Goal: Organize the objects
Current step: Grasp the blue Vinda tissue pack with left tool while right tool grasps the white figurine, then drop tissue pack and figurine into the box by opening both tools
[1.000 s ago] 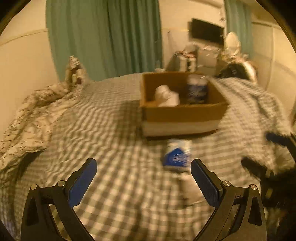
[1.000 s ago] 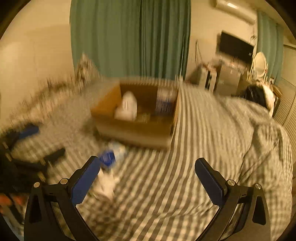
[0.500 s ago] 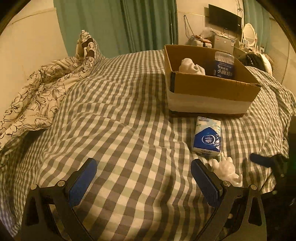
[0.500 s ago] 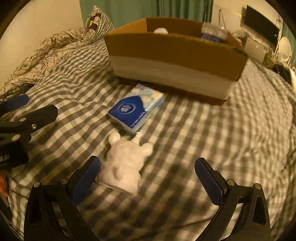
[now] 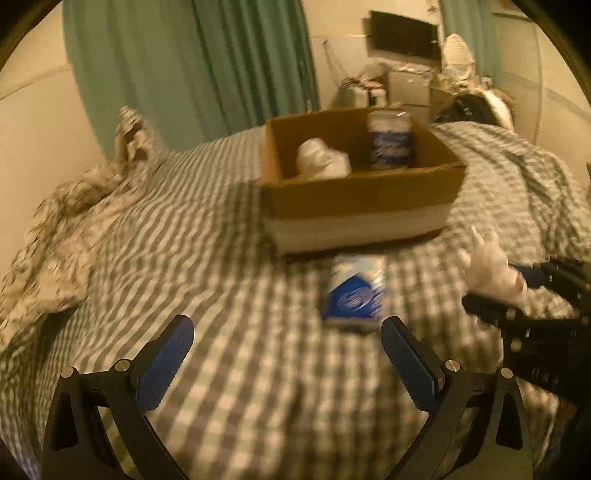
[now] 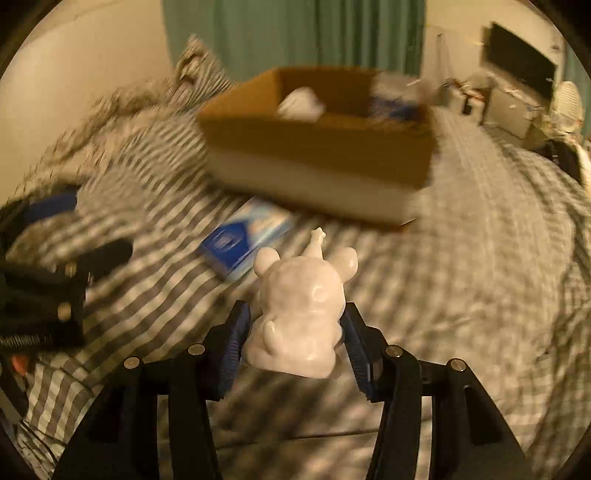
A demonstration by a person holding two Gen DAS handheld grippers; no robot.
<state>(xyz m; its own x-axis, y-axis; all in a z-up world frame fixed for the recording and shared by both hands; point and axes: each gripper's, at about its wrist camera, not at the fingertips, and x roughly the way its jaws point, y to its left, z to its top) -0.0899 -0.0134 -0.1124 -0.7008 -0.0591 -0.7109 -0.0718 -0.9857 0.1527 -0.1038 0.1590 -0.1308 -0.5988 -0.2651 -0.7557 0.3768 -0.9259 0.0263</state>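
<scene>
My right gripper point(image 6: 295, 338) is shut on a white animal figurine point(image 6: 301, 310) and holds it above the checked bedspread; the figurine also shows at the right of the left wrist view point(image 5: 487, 267). A blue tissue pack point(image 5: 356, 291) lies on the bed in front of a cardboard box point(image 5: 364, 201), just beyond my open, empty left gripper point(image 5: 286, 354). The pack point(image 6: 243, 243) and the box point(image 6: 317, 155) also show in the right wrist view. The box holds a white object point(image 5: 321, 158) and a blue-and-white package point(image 5: 391, 142).
A checked bedspread point(image 5: 184, 258) covers the bed, with a floral duvet point(image 5: 55, 229) bunched at the left. Green curtains point(image 5: 207, 66) hang behind. A television point(image 5: 404, 35) and cluttered furniture stand at the back right.
My right gripper has closed on the white figurine and lifted it off the bed. Both views have tilted up toward the box and are blurred by motion.
</scene>
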